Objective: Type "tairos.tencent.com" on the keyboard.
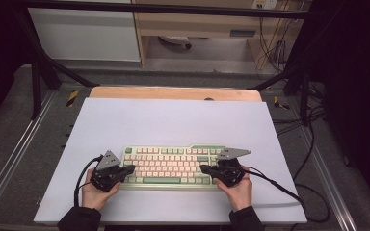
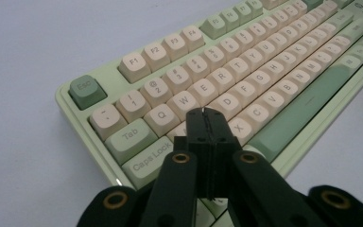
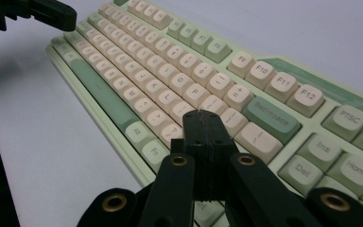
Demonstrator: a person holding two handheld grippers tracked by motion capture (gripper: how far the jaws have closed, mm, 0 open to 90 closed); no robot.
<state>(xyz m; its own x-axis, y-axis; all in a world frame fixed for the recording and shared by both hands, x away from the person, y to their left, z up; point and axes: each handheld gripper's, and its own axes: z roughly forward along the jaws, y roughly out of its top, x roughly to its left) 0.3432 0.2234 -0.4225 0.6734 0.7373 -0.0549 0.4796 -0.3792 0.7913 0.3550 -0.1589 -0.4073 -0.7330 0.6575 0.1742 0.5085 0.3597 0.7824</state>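
A pale green keyboard (image 1: 171, 165) with cream and green keys lies near the front of the white board. My left gripper (image 1: 132, 169) hovers over its left end, jaws pressed together with nothing between them. In the left gripper view the shut tips (image 2: 204, 112) sit above the keyboard (image 2: 227, 75), around the A and S keys. My right gripper (image 1: 203, 168) is over the right end, also shut and empty. In the right gripper view its tips (image 3: 201, 113) hang over the keyboard (image 3: 170, 80) near the Enter key, and the left gripper (image 3: 71, 14) shows at the top left.
The white board (image 1: 168, 120) rests on a wooden table (image 1: 173, 93) inside a black metal frame. Cables (image 1: 313, 144) trail down the right side. A wooden cabinet (image 1: 197, 24) stands beyond the table.
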